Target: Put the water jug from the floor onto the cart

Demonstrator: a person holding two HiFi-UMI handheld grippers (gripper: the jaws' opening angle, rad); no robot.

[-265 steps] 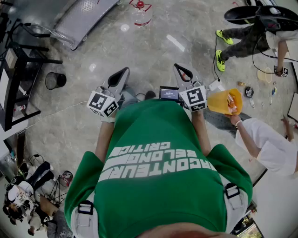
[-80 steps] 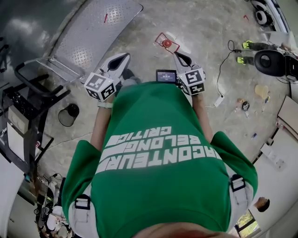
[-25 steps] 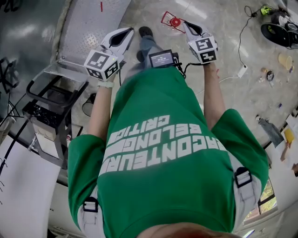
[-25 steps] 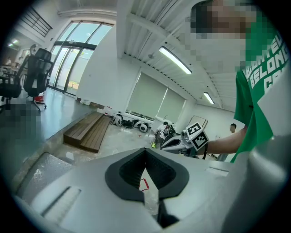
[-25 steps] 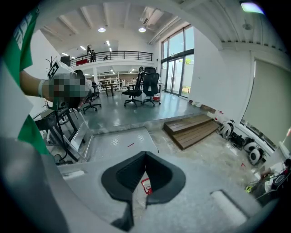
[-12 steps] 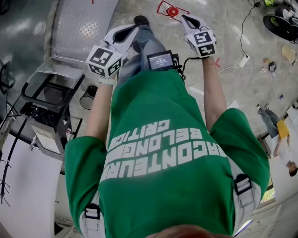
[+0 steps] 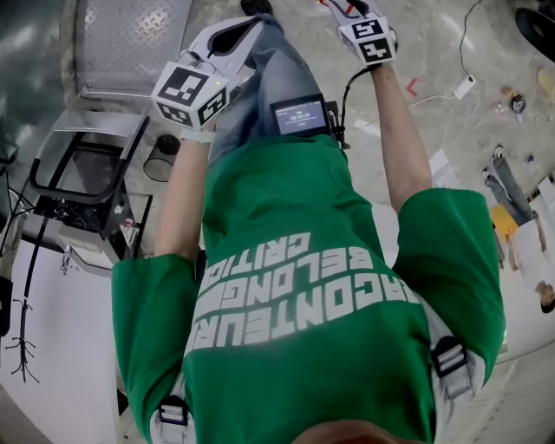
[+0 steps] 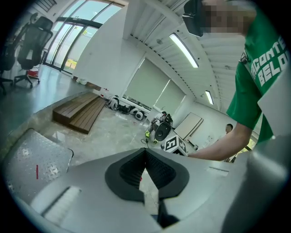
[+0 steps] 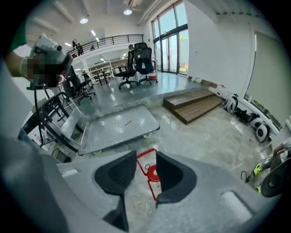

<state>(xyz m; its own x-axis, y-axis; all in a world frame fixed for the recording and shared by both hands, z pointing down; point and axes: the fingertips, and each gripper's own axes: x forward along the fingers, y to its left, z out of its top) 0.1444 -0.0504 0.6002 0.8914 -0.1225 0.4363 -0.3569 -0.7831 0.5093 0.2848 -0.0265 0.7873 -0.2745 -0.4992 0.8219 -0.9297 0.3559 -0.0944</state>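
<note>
In the head view, a person in a green shirt [image 7: 303,286] is reaching both arms forward, holding the left gripper [image 7: 251,19] out near the corner of the flat metal cart [image 7: 130,35] and the right gripper [image 7: 347,7] up at the picture's top edge. In the left gripper view, the left gripper [image 8: 145,152] is keeping its jaws drawn together, tips meeting with nothing caught between them, and is pointing across the polished floor [image 8: 113,132]. In the right gripper view, the right gripper [image 9: 145,157] is tilting down towards the water jug [image 9: 150,172]. Its jaws have just been opening and are standing narrowly apart, framing the jug's red cap and handle without touching them. The jug is sitting on the floor near the cart's long edge, not on the deck.
</note>
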